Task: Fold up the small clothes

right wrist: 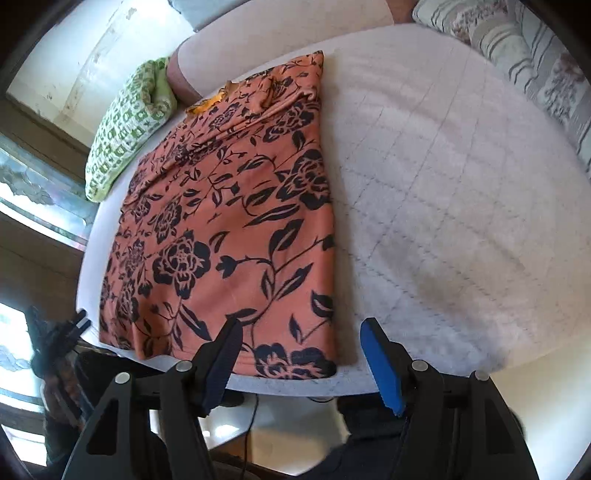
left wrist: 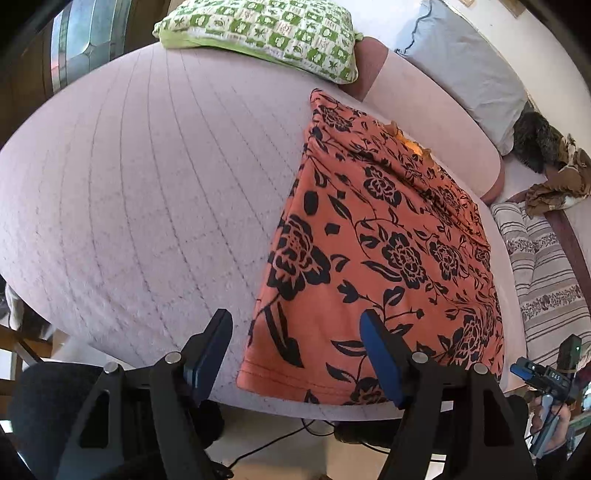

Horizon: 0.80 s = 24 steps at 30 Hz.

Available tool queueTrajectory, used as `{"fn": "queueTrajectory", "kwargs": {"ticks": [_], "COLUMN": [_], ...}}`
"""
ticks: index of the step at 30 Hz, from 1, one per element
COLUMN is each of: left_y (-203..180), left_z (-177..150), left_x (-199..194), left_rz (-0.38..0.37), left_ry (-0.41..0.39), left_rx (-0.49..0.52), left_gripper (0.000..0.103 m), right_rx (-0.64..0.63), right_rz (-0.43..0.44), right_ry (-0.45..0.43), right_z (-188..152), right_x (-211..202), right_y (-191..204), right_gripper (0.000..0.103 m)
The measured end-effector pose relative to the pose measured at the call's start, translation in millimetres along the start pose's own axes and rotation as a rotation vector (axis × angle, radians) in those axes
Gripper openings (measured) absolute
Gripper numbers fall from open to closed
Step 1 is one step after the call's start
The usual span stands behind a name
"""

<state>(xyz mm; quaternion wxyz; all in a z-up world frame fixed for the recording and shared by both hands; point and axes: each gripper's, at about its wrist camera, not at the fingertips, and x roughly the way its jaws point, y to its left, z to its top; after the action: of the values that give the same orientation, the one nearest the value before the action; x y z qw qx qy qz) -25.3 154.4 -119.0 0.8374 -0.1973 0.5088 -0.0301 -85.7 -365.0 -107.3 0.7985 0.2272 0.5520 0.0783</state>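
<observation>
Right now the orange floral garment (left wrist: 384, 243) lies flat on the pale quilted bed (left wrist: 140, 192), folded lengthwise into a long strip, its hem almost at the near edge of the mattress and its neck end pointing toward the green patterned pillow (left wrist: 266, 33). The left gripper (left wrist: 299, 354) hovers over the near hem with its fingers spread wide and nothing between them; one finger sits off the cloth's left edge, the other over the fabric. The right gripper (right wrist: 301, 354) is likewise wide open and empty, straddling the hem's right corner, with one finger above the print and the blue one (right wrist: 380, 362) above bare quilt.

Judging by this layout, the next step is probably to pinch the two hem corners and carry them up toward the neck. The risks follow from the doubled cloth: a shallow pinch could catch only the top layer, so the layers would peel apart on lifting. Because the hem sits so close to the mattress edge, a nudge rather than a clean grip might push it over the side. The bunched ridge near the neck (right wrist: 273, 88) could be trapped inside the fold as a lump. Uneven lifting between the two hands would skew the fold.
</observation>
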Motion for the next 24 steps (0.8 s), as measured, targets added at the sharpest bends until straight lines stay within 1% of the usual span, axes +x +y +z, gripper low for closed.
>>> {"fn": "queueTrajectory", "kwargs": {"ticks": [2,4,6,8,9,11,13,14,15,16,17,18,19,21,22,23,24], "left_y": [3,7,9,6,4,0,-3,-2,0,3,4,0,-3,-4,-5,-5,-5], "left_z": [-1,-4,-6,-6,-6,-5,-3,-2,-2,-3,-5,-7,-8,-10,-12,-13,-14], "left_x": [7,16,22,21,17,6,4,7,14,24,27,24,22,20,23,27,29], "left_rz": [0.01,0.03,0.043,0.045,0.04,0.029,0.028,0.045,0.062,0.066,0.072,0.082,0.07,0.029,0.028,0.042,0.053], "left_ry": [0.009,0.025,0.037,0.024,0.012,-0.036,-0.059,-0.054,-0.032,0.02,0.033,0.019,0.024,0.03,0.032,0.036,0.042], "left_rx": [-0.007,-0.023,-0.025,-0.005,0.004,0.019,0.041,0.044,0.038,0.022,0.018,0.034,0.039,0.033,0.038,0.046,0.05], "left_gripper": [0.072,0.072,0.072,0.071,0.071,0.071,0.072,0.072,0.072,0.071,0.07,0.07,0.068,0.068,0.068,0.068,0.066], "right_rx": [0.056,0.08,0.097,0.099,0.095,0.1,0.088,0.088,0.099,0.114,0.116,0.11,0.107,0.097,0.098,0.117,0.135], "right_rz": [0.007,0.021,0.009,0.015,0.039,0.059,0.039,0.017,0.017,0.029,0.044,0.06,0.074,0.064,0.051,0.028,0.025], "right_ry": [0.013,0.028,0.04,0.028,0.024,-0.002,-0.019,-0.011,0.002,0.012,-0.001,-0.014,-0.03,-0.045,-0.043,-0.03,-0.02], "right_z": [0,-2,-6,-9,-11,-11,-10,-9,-8,-8,-8,-8,-9,-10,-10,-10,-10], "right_x": [11,20,27,28,26,20,18,21,25,28,26,23,19,15,17,22,25], "right_y": [-5,-7,-9,-7,-4,0,1,-1,-2,-4,-3,0,2,5,4,0,-2], "right_gripper": [0.07,0.07,0.07,0.07,0.068,0.067,0.067,0.067,0.068,0.068,0.068,0.067,0.067,0.067,0.067,0.067,0.067]}}
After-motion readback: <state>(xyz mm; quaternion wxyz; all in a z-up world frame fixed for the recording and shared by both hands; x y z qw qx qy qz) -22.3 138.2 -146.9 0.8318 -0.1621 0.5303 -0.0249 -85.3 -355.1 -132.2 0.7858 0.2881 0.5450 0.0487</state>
